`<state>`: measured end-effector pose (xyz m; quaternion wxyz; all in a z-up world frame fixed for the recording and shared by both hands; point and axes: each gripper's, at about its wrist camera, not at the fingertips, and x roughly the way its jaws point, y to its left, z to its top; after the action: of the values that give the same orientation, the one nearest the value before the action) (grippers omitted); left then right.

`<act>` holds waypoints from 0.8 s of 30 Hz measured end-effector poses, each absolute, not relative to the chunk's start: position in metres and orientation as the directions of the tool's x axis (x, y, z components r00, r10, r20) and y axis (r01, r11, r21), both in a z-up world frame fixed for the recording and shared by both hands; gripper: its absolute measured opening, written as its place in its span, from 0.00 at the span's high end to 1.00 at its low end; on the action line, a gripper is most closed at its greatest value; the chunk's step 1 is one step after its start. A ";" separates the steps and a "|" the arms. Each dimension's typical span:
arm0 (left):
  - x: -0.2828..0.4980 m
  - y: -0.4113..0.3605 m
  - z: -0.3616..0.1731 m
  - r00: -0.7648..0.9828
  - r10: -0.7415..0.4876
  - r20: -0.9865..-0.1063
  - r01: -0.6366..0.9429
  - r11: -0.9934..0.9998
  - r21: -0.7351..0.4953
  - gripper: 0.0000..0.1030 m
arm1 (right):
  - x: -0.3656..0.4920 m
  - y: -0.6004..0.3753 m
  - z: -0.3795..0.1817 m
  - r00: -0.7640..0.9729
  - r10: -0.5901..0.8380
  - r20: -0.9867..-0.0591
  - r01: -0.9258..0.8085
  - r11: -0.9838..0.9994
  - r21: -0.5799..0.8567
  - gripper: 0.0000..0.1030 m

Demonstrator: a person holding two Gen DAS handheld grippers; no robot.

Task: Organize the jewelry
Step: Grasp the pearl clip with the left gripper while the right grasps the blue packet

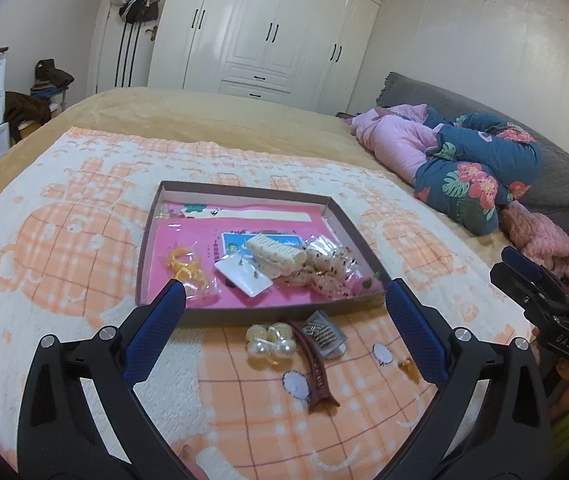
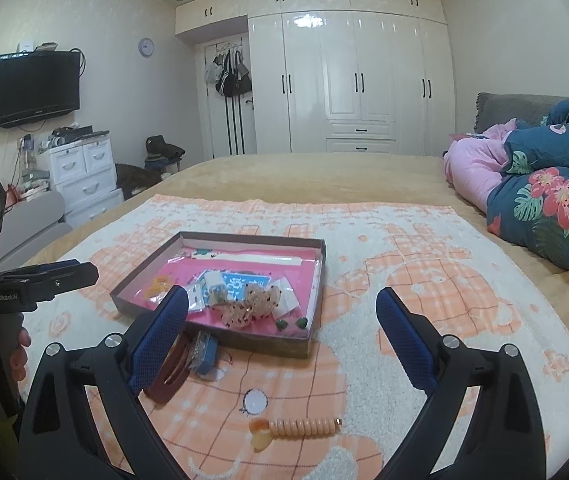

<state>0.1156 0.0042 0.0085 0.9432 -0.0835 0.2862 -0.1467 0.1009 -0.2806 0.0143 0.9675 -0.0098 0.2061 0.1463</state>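
Note:
A shallow brown box [image 1: 244, 312] [image 2: 212, 332] with a pink liner holds a cream hair claw [image 1: 274, 258], an orange piece in a bag [image 1: 186, 266], a white earring card [image 1: 244, 280], a speckled scrunchie [image 1: 324, 270] [image 2: 248, 304] and green studs [image 2: 291, 323]. In front of it on the blanket lie pearl bobbles [image 1: 270, 340], a maroon hair clip [image 1: 314, 372] [image 2: 170, 372] and a bagged comb clip [image 1: 324, 334] [image 2: 204, 352]. A peach coil hair tie [image 2: 300, 426] lies nearer the right gripper. My left gripper [image 1: 284, 300] and right gripper [image 2: 282, 308] are both open and empty, above the blanket.
An orange-and-white blanket [image 1: 64, 240] covers the bed. A floral and pink quilt pile [image 1: 464, 168] [image 2: 540, 188] lies at the right. White drawers [image 2: 80, 176] and a wall TV [image 2: 36, 88] stand left; a white wardrobe [image 2: 348, 80] is at the back.

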 end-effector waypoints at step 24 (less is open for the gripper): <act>0.097 0.038 -0.017 0.804 -0.246 -0.542 0.156 0.966 -0.206 0.11 | 0.104 -0.230 -0.018 0.800 0.354 -0.485 -0.406 0.914 -0.002 0.11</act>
<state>0.0970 0.0383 -0.0171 0.9467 -0.0760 0.2946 -0.1062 0.1038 -0.2298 -0.0179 0.9472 -0.0531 0.2448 0.2004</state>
